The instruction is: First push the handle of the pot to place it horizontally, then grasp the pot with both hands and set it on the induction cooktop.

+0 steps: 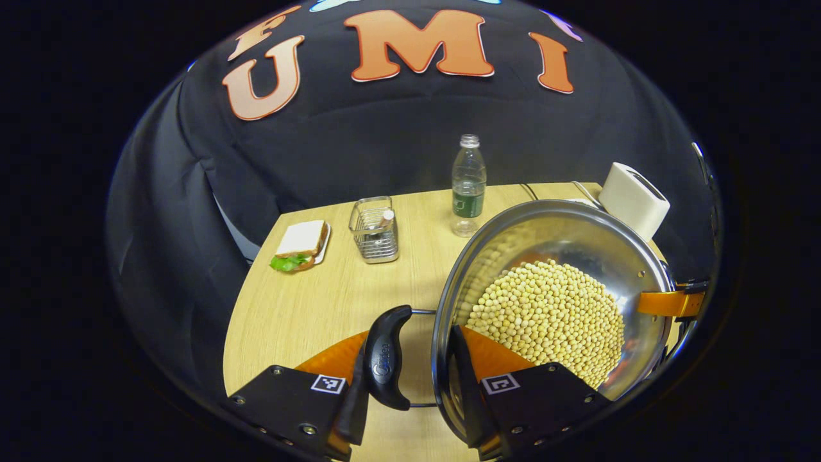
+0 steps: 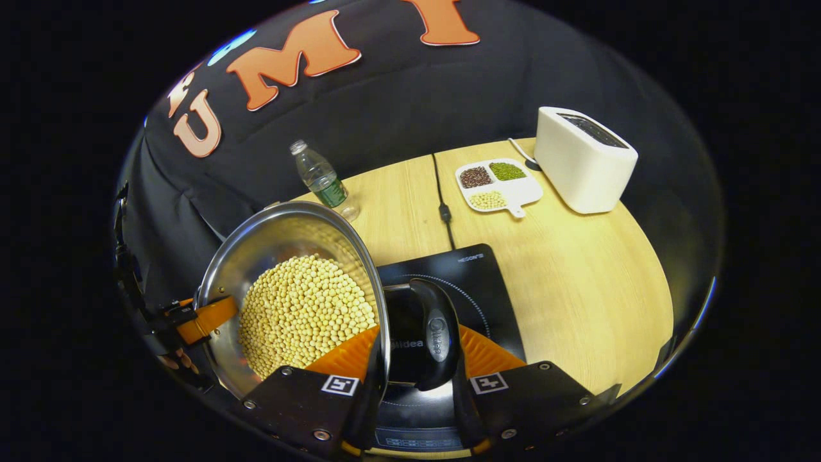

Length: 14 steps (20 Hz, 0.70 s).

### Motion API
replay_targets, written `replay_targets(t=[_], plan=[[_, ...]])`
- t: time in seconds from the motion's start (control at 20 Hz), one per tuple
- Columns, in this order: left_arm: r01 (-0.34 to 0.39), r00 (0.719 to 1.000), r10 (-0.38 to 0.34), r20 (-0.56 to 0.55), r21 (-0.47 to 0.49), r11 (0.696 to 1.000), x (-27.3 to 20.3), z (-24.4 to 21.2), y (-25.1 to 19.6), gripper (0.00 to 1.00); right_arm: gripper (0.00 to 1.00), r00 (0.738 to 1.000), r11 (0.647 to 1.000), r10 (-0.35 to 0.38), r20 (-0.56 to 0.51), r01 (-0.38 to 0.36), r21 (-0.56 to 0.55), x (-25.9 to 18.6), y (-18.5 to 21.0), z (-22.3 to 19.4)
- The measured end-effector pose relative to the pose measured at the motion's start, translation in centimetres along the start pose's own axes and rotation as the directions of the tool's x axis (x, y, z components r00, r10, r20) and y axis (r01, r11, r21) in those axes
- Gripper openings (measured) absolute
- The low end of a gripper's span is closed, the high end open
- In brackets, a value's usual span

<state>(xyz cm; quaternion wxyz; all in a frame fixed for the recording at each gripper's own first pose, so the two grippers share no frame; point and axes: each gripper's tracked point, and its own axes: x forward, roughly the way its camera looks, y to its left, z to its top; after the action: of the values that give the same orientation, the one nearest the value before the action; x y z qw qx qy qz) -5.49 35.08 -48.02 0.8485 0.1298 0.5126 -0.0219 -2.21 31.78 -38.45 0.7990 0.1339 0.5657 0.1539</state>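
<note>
Just one pot (image 1: 551,301), two tools.

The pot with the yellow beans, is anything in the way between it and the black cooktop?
Nothing visible blocks it. The pot is held by both side handles, and the cooktop lies right beside and below it, its glass bare. The bottle and the bean tray stand farther back.

A staged kitchen booth: wooden table (image 2: 577,269) with induction cooktop (image 2: 474,282), toaster (image 2: 580,170), sandwich (image 1: 300,244), black cloth wall (image 1: 385,141).
</note>
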Motion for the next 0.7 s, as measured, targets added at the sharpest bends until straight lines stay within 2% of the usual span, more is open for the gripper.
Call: replay_targets(t=[0.4, 0.45, 0.5, 0.6, 0.65, 0.7], plan=[[0.017, 1.000, -0.016, -0.015, 0.027, 1.000, 0.2, 0.2, -0.1, 0.62, 0.49, 1.000, 1.000, -0.016, -0.008, 0.017, 0.019, -2.9, -2.9, 2.2], [0.018, 1.000, -0.017, -0.018, 0.027, 0.999, 0.2, 0.3, 0.0, 0.58, 0.49, 1.000, 1.000, -0.018, -0.014, 0.018, 0.021, -2.3, -2.3, 1.7], [0.020, 0.999, -0.020, -0.025, 0.027, 0.999, 0.3, 0.3, 0.0, 0.62, 0.49, 1.000, 1.000, -0.021, -0.019, 0.021, 0.023, -2.2, -2.3, 1.8], [0.023, 0.999, -0.022, -0.035, 0.027, 0.999, 0.4, 0.3, 0.0, 0.62, 0.49, 0.999, 0.999, -0.025, -0.029, 0.026, 0.021, -2.3, -2.3, 1.8], [0.023, 0.999, -0.022, -0.041, 0.026, 0.999, 0.2, 0.4, 0.3, 0.62, 0.53, 0.999, 0.999, -0.027, -0.036, 0.028, 0.019, -2.4, -2.2, 2.0], [0.025, 0.999, -0.024, -0.049, 0.022, 0.999, 0.2, 0.5, 0.4, 0.65, 0.49, 0.999, 0.999, -0.029, -0.040, 0.030, 0.018, -2.8, -2.4, 2.2]])
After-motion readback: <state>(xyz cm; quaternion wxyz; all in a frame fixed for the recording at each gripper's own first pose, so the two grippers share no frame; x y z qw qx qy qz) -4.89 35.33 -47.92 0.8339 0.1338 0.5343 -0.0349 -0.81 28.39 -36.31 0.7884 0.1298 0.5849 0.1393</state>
